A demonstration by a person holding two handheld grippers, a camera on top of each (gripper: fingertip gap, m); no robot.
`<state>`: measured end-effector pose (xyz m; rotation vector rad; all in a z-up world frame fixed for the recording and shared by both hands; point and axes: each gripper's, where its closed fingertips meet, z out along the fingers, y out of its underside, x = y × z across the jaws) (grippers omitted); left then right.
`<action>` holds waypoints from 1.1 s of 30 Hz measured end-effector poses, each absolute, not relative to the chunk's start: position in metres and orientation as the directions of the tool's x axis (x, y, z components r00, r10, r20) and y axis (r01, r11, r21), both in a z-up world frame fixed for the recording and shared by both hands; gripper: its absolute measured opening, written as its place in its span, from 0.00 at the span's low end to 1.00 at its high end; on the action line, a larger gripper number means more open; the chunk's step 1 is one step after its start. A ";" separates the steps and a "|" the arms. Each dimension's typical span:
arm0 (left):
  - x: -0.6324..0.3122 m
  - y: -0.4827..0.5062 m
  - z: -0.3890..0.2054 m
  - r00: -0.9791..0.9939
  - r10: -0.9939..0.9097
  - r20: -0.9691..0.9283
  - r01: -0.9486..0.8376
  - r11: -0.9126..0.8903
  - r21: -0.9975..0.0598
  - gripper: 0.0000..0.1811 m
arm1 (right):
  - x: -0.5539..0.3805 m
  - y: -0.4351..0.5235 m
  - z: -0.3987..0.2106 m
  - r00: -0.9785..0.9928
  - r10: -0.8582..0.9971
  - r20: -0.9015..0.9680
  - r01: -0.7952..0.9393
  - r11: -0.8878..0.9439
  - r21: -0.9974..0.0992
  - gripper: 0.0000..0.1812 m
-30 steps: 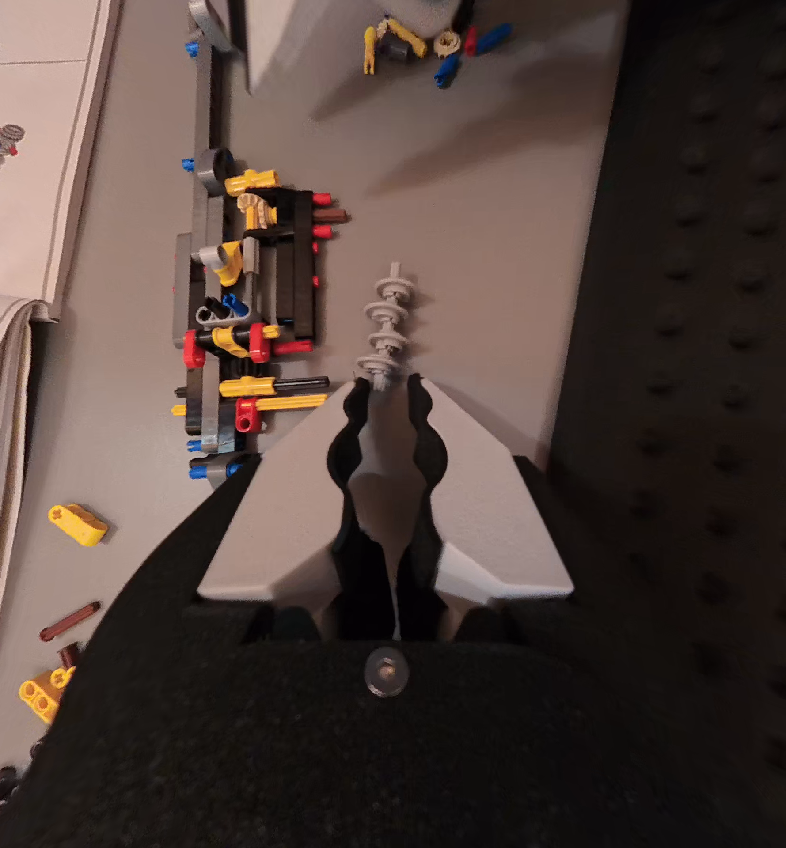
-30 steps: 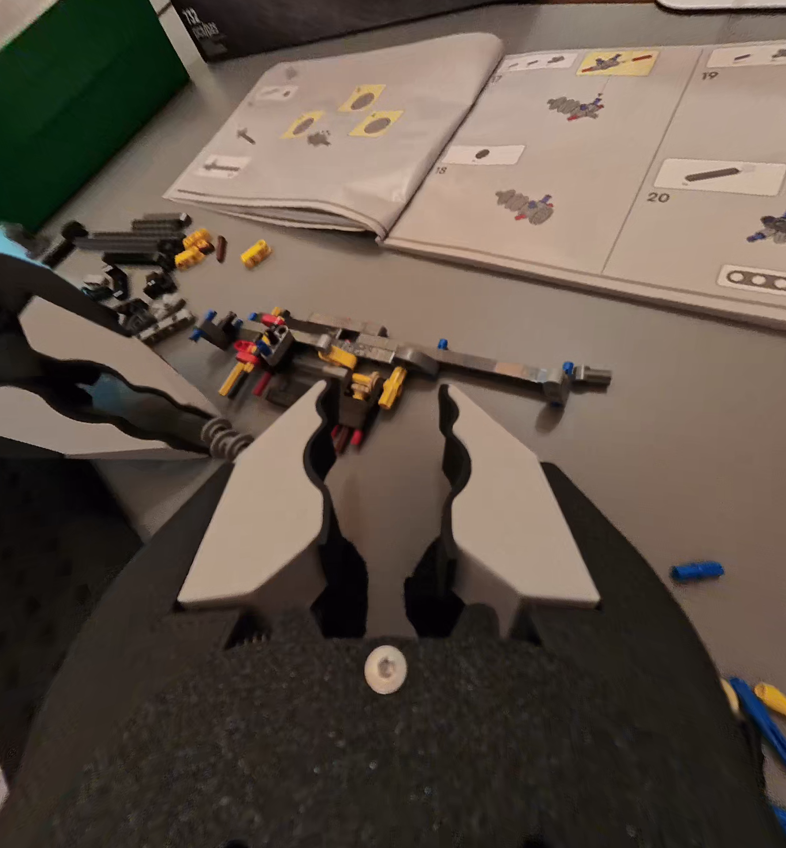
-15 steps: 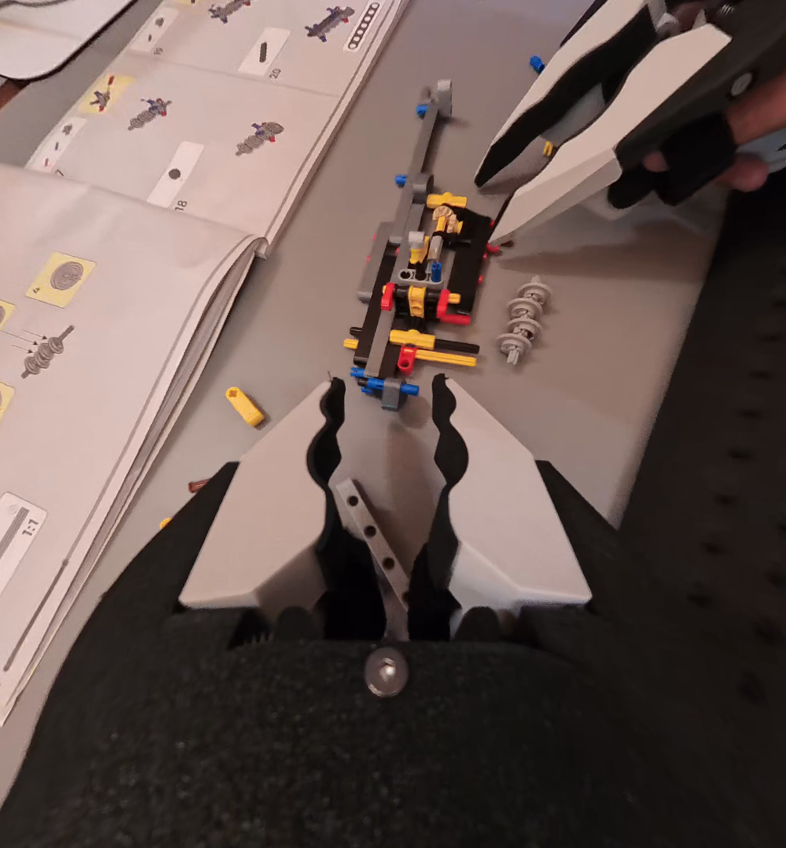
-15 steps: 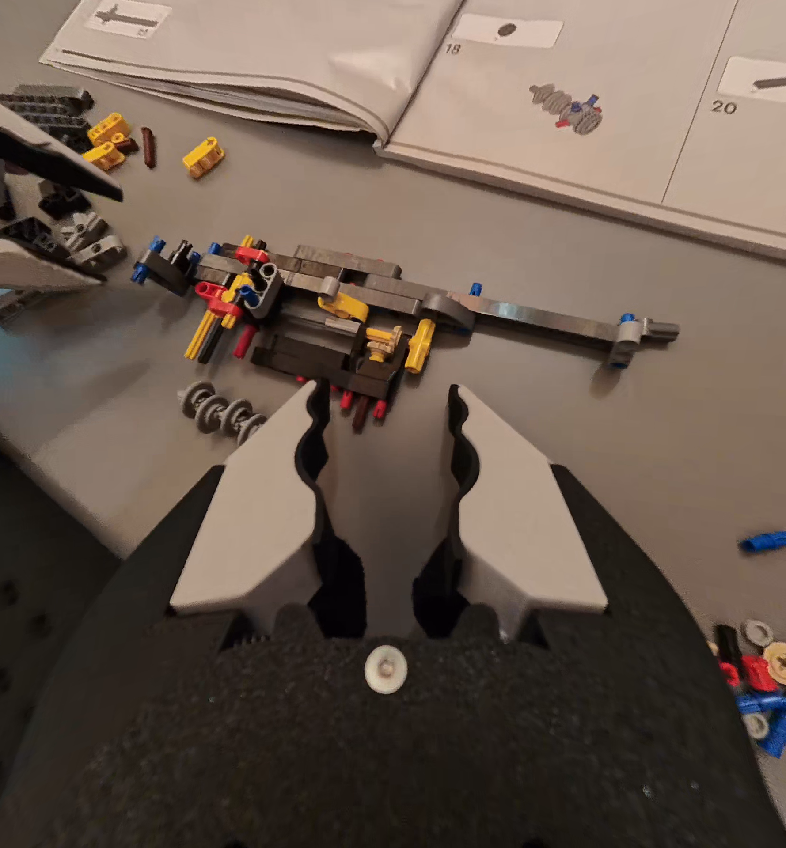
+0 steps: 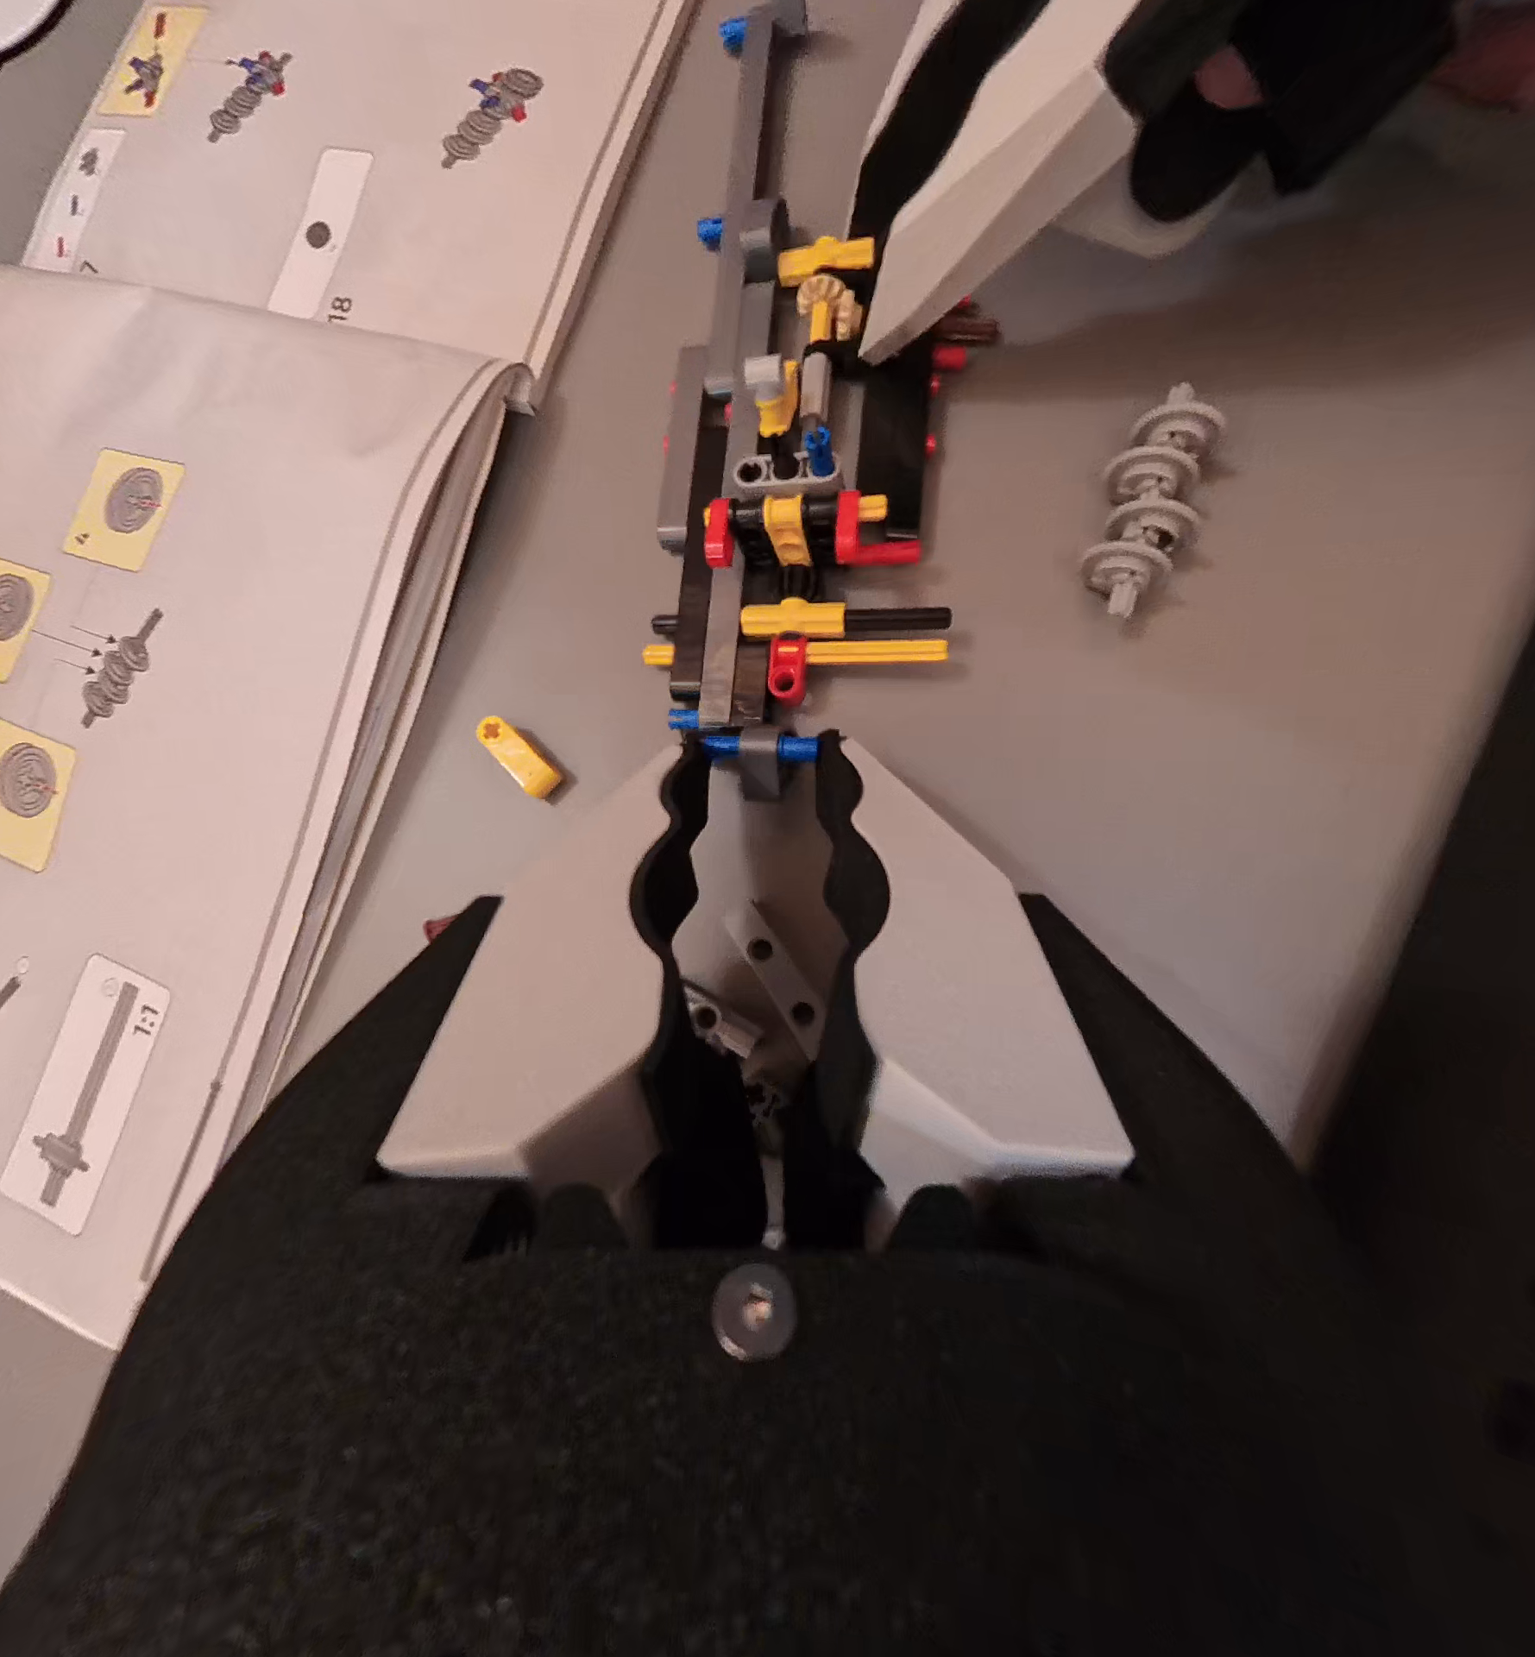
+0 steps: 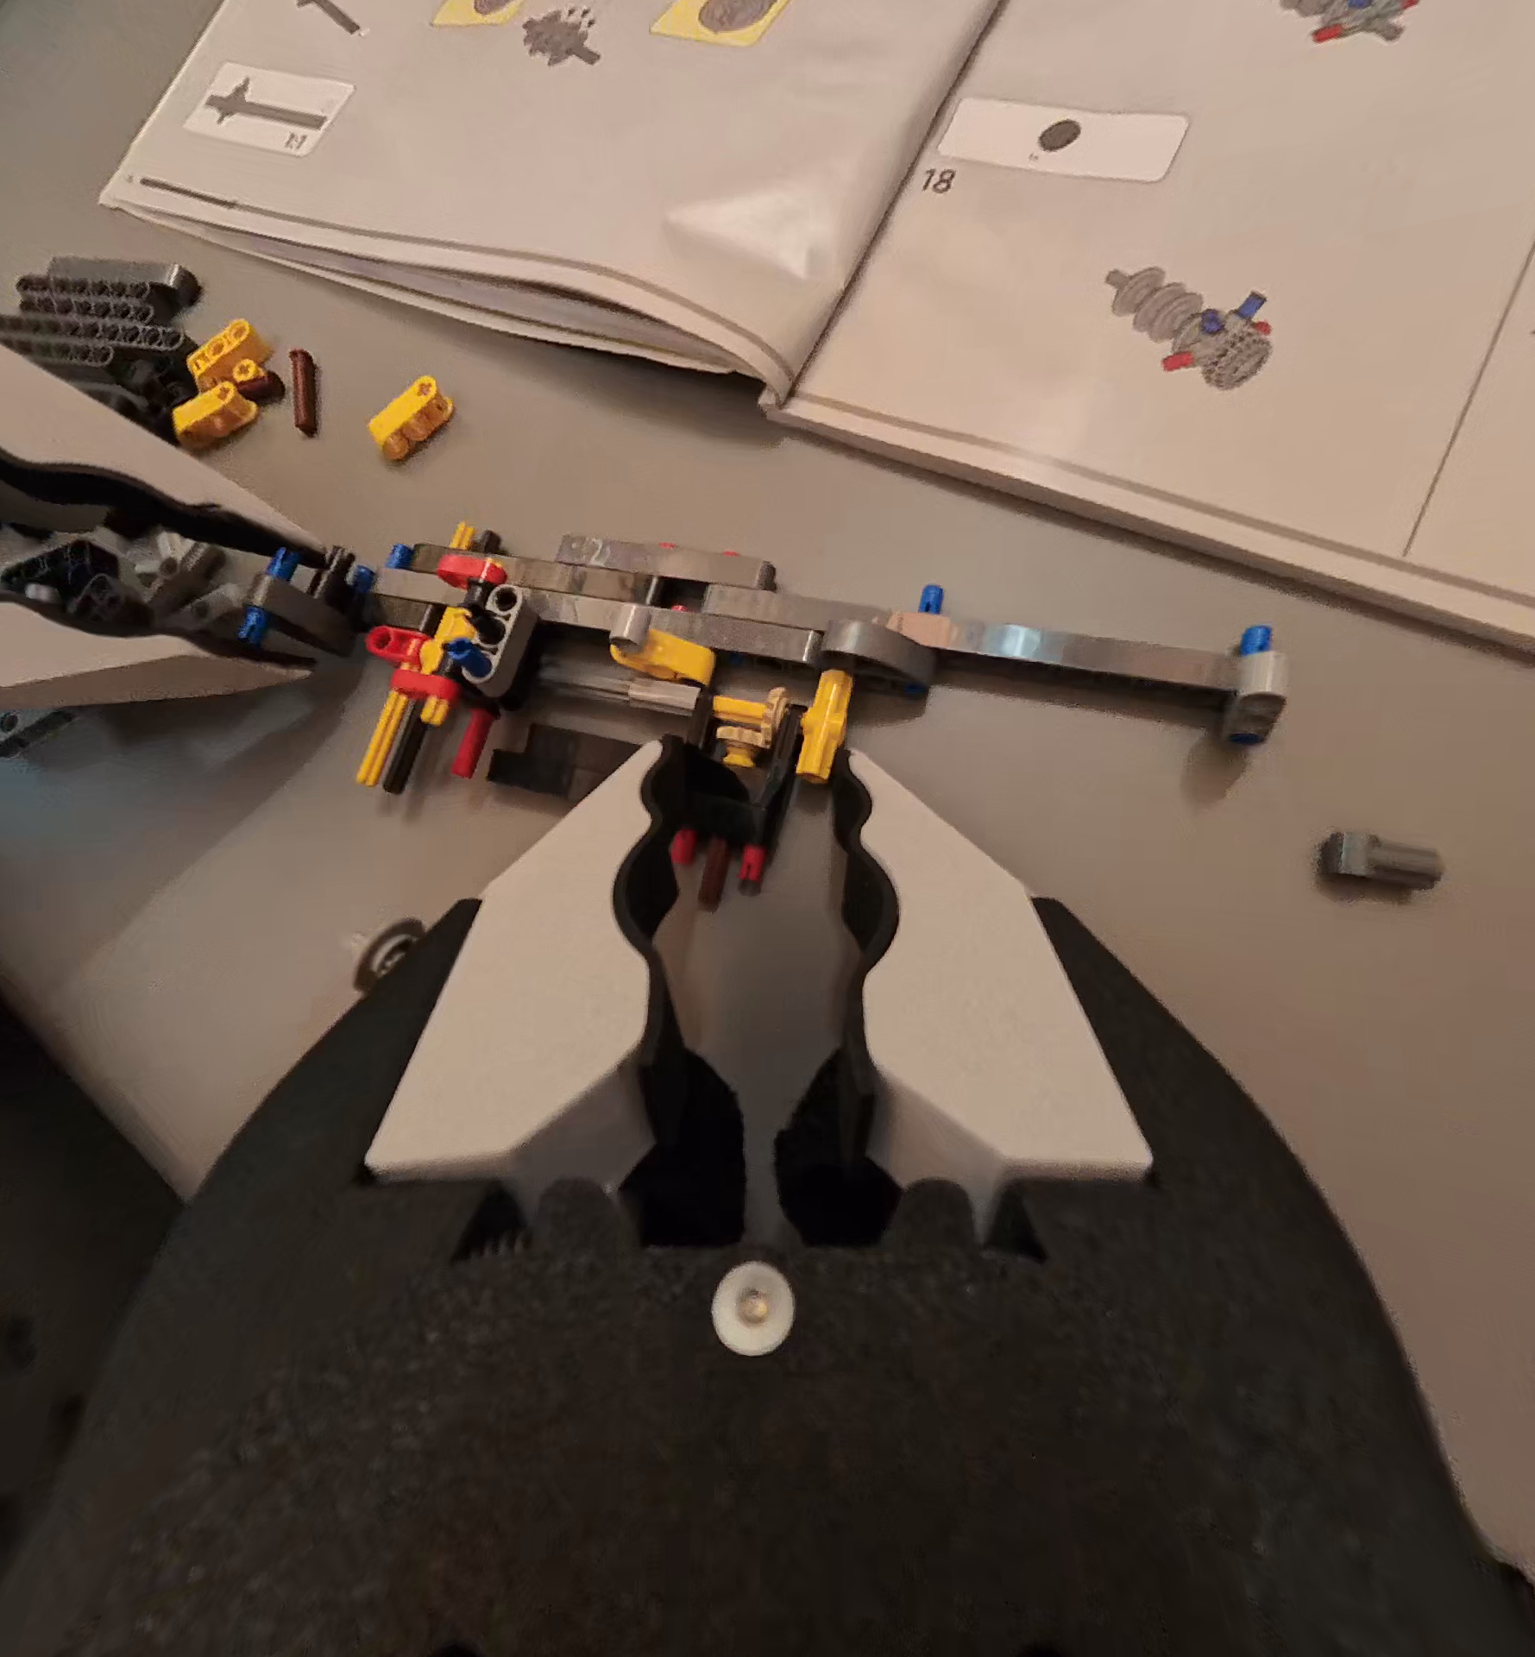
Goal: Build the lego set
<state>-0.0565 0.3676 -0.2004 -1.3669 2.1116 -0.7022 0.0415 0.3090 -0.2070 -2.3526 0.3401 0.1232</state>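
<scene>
two tools (image 5: 759,749) (image 6: 750,753) parted, empty | lego assembly (image 6: 746,619) flat, long axis running from left tool rightward

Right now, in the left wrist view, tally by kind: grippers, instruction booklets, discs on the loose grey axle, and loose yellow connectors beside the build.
Grippers: 2, the left gripper and the right gripper
Instruction booklet: 1
Discs on the grey axle: 4
Loose yellow connector: 1
Total: 8
</scene>
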 end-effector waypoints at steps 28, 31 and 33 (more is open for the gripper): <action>-0.040 0.405 -0.133 -0.123 -0.966 0.226 -0.456 -0.147 -0.878 0.22 | 0.193 0.133 -0.178 0.753 -0.649 -0.105 -0.497 -0.457 -0.738 0.26; -0.021 0.403 -0.131 -0.127 -0.952 0.279 -0.458 -0.193 -0.868 0.22 | 0.189 0.125 -0.178 0.748 -0.637 -0.187 -0.548 -0.433 -0.716 0.26; -0.013 0.401 -0.130 -0.143 -0.959 0.247 -0.452 -0.159 -0.878 0.22 | 0.178 0.118 -0.176 0.772 -0.602 -0.204 -0.538 -0.446 -0.716 0.25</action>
